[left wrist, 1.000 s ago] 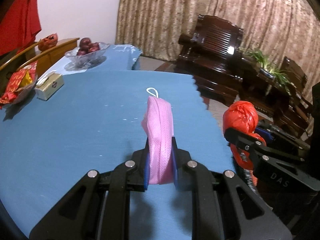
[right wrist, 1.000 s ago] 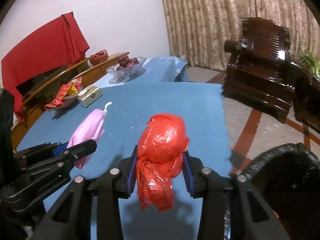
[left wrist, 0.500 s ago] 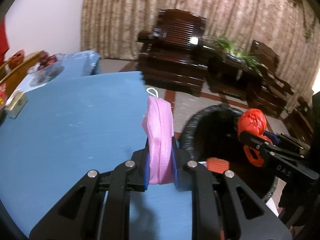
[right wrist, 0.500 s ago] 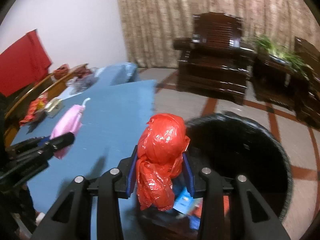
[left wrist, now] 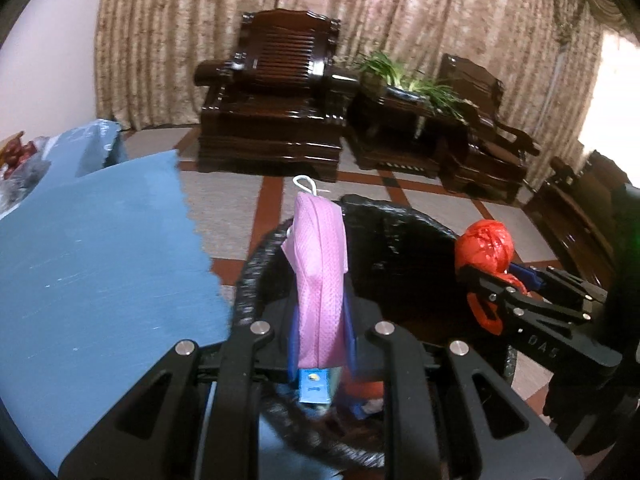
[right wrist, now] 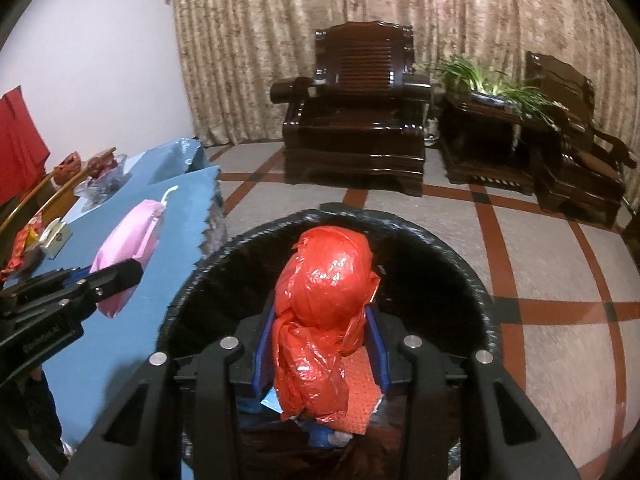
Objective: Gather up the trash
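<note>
Two grippers hold trash above a black-lined bin beside a blue-covered table.

The left gripper clamps a folded pink face mask upright over the near rim of the trash bin, while the right gripper grips a crumpled red plastic bag over the bin's open mouth. Scraps of red and blue litter lie inside. The table stands just left of the bin; dark wooden armchairs line the curtained wall.

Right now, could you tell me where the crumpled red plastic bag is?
The crumpled red plastic bag is clamped in the right gripper, centred in the right wrist view over the black-lined trash bin.
</note>
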